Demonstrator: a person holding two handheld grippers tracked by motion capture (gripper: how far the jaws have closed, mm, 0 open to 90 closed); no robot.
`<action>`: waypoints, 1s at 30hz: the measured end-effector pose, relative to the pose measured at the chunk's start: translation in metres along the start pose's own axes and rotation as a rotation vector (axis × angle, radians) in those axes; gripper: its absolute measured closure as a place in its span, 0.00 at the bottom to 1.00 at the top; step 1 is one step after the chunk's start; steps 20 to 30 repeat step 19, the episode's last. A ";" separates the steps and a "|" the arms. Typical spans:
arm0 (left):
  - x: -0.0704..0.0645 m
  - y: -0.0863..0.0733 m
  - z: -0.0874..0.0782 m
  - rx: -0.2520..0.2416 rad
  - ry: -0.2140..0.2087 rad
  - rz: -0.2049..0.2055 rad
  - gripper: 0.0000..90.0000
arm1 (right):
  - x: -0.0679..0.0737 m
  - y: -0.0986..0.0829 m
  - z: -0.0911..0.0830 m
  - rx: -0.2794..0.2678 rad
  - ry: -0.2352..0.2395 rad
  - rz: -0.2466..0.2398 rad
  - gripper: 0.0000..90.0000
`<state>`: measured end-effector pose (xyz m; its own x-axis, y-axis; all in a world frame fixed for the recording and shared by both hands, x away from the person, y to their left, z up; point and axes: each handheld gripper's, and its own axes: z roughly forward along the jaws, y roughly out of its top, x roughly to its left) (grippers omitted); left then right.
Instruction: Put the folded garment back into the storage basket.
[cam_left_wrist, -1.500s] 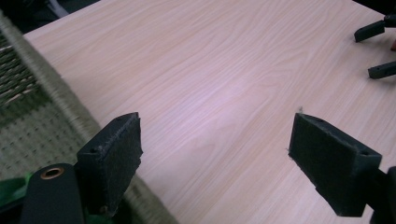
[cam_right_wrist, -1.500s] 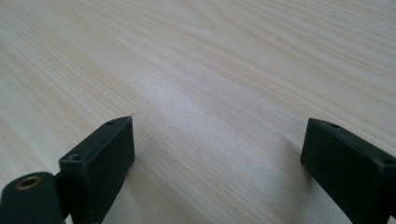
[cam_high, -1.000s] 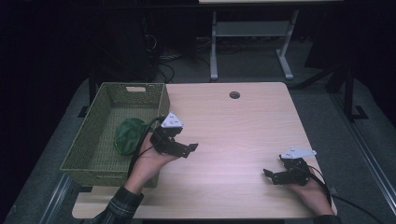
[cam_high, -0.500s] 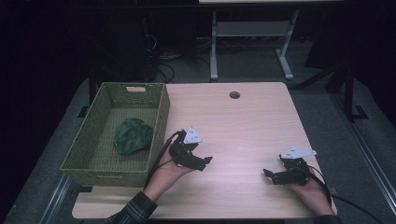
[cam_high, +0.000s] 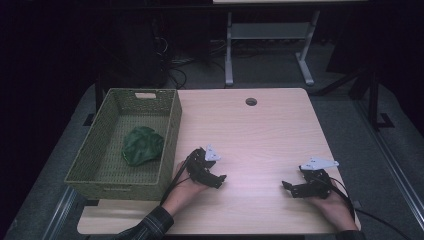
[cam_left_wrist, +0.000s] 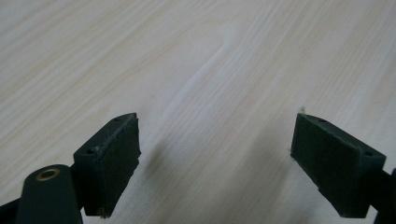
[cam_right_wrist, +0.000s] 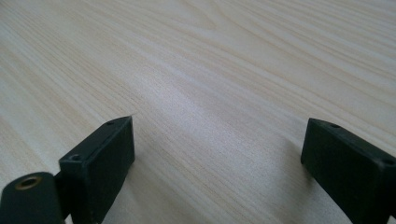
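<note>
Lying in the basket (cam_high: 167, 131), the green cloth (cam_high: 142, 145) sits near the wide-open, empty left claw (cam_high: 218, 179).

The desk (cam_high: 260, 135) is pale, smooth, matt wood grain; the basket (cam_high: 170, 131) is rough green wicker holding a soft green cloth (cam_high: 142, 145).

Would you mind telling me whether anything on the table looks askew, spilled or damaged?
Nothing stands out. The crumpled green cloth lies inside the green woven basket, and both hand-held grippers, left and right, rest open and empty on the wooden table.
</note>
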<state>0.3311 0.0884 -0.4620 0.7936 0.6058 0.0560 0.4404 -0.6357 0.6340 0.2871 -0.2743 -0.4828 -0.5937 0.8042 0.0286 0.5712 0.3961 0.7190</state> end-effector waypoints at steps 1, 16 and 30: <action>0.001 -0.002 0.002 0.015 0.003 -0.006 0.17 | 0.000 0.000 0.000 0.000 0.000 0.001 0.10; 0.006 -0.016 0.005 -0.086 -0.033 -0.045 0.14 | 0.000 0.000 0.000 0.000 0.000 0.000 0.10; 0.006 -0.020 0.006 -0.114 -0.038 -0.039 0.14 | 0.000 0.000 0.000 0.000 0.000 0.001 0.10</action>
